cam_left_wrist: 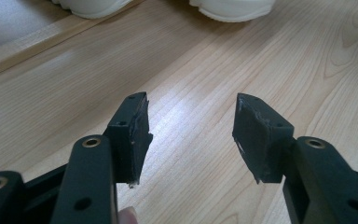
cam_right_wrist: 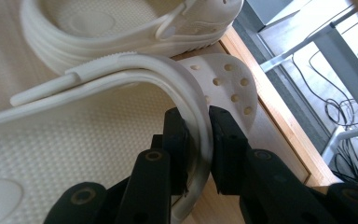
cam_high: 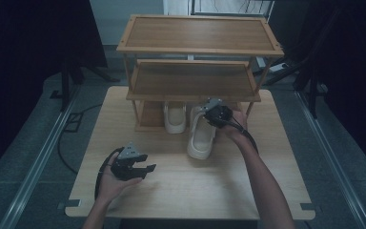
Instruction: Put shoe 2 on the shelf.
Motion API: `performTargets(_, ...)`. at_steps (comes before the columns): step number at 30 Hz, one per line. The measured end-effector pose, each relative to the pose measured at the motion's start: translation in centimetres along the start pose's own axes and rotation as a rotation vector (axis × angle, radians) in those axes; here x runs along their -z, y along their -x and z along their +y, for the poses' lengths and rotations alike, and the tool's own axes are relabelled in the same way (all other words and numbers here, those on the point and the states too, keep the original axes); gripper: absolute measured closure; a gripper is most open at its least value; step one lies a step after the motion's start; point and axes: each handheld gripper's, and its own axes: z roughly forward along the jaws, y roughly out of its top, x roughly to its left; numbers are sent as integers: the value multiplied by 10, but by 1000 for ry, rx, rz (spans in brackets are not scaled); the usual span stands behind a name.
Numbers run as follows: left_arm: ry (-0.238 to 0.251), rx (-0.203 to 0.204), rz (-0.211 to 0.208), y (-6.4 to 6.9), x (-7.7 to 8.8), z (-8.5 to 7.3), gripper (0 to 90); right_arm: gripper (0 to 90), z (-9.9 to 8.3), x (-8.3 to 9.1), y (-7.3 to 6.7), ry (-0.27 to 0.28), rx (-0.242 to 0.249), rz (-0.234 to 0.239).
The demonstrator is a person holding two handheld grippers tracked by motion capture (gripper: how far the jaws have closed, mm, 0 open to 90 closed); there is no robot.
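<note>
Right hand-held gripper [cam_right_wrist: 198, 140] is clenched on the rim of a cream clog [cam_high: 201, 136], toe nearly under the shoe rack [cam_high: 190, 90]. Beyond it, its mate [cam_high: 175, 118] already sits inside. Left hand-held gripper [cam_high: 143, 171] rests released on the surface [cam_high: 190, 191].

A dim lab or recording studio: a wooden table [cam_high: 190, 191] on a grey floor, black curtains [cam_high: 24, 71], floor rails [cam_high: 38, 167], and trailing cables [cam_high: 71, 143].

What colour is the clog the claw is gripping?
Cream white clog, best seen in the right gripper view.
</note>
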Motion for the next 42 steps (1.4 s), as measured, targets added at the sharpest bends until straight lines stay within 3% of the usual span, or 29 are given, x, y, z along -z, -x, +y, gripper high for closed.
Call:
performTargets(8, -1, 0, 2, -1, 1, 0, 462, 776, 8, -17, -5, -11, 27, -66)
performTargets(12, -3, -3, 2, 0, 1, 0, 463, 761, 12, -21, -10, -19, 50, -64)
performTargets(14, -5, -9, 0, 1, 0, 0, 462, 708, 13, -22, -12, -19, 30, -71)
performTargets(16, -4, -10, -2, 1, 0, 0, 462, 592, 11, -20, -13, -9, -9, -53)
performTargets(19, -3, -5, 1, -1, 1, 0, 463, 492, 8, -14, -14, 17, -45, -20)
performTargets(22, -3, -4, 4, -1, 2, 0, 463, 396, 4, -6, -12, 49, -108, -7)
performTargets(23, -2, -4, 5, -1, 2, 0, 463, 381, 2, -2, -10, 64, -143, 20)
performTargets(29, -6, -7, 9, 0, 2, 0, 462, 352, -8, 13, -12, 73, -192, 81)
performTargets(36, -3, -7, 10, 0, 3, 0, 462, 333, -21, 41, -23, 108, -229, 119)
performTargets(42, -9, -18, 11, 3, 3, 0, 460, 348, -32, 68, -46, 141, -253, 172)
